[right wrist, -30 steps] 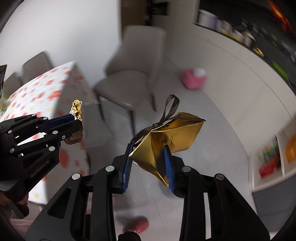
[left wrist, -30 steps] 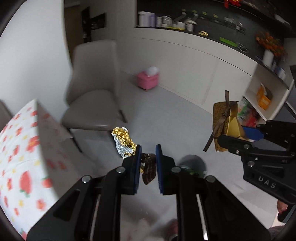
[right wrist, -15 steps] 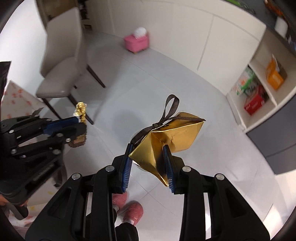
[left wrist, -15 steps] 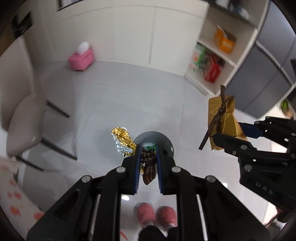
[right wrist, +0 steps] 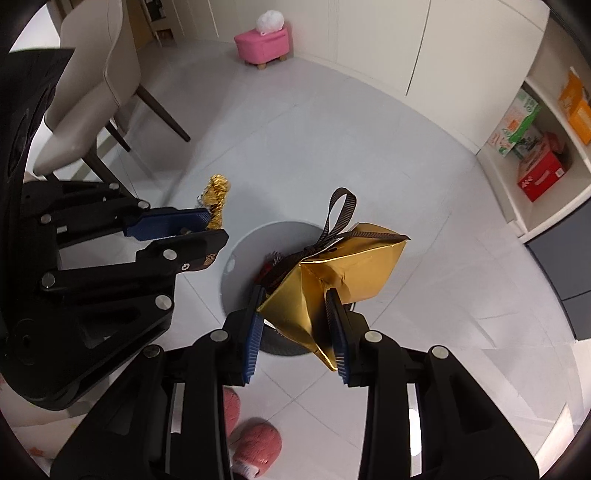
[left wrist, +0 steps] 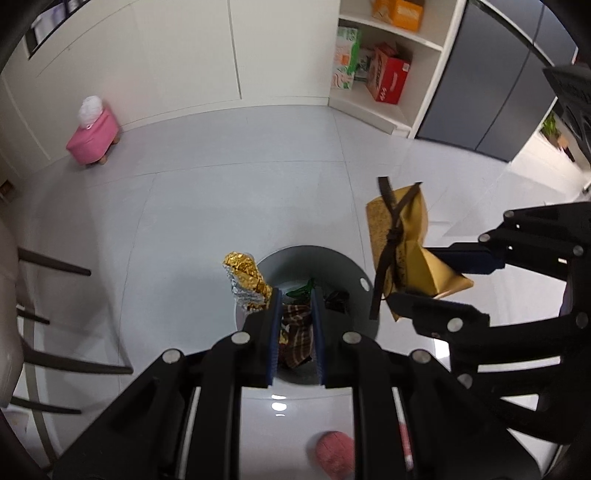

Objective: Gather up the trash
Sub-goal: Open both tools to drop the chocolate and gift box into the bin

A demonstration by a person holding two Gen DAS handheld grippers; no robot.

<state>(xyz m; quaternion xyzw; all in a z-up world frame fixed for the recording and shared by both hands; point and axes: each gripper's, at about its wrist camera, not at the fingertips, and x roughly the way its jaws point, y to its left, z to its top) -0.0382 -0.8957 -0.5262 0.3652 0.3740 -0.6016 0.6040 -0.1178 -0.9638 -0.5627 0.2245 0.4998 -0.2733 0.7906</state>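
The crumpled gold foil wrapper is clamped in the left gripper, jaws nearly closed on it. Its gold and silver end sticks out past the left fingertip, and a brown striped part hangs between the two blue pads. In the right wrist view the same wrapper projects beyond the tips of the left gripper.

The gold gift pouch, tied with a dark brown ribbon, is pinched in the right gripper. The jaws stand at a narrow gap, with the pads pressing on the pouch's lower folded corner. From the left wrist view the pouch hangs at the tips of the right gripper, ribbon ends trailing down.

Landmark: the round grey trash bin, standing open on the pale tiled floor. The foil wrapper is held above the bin's near left rim. The pouch is held above and just right of the bin. Dark and green scraps lie inside the bin.

Left of the bin stands a beige chair on dark legs. Well beyond the bin, against the white cabinets, sits a pink stool. Beyond the bin to the right, open shelves hold a red box, a green-and-white carton and an orange box. On the near side of the bin, pink slippers show on the person's feet.
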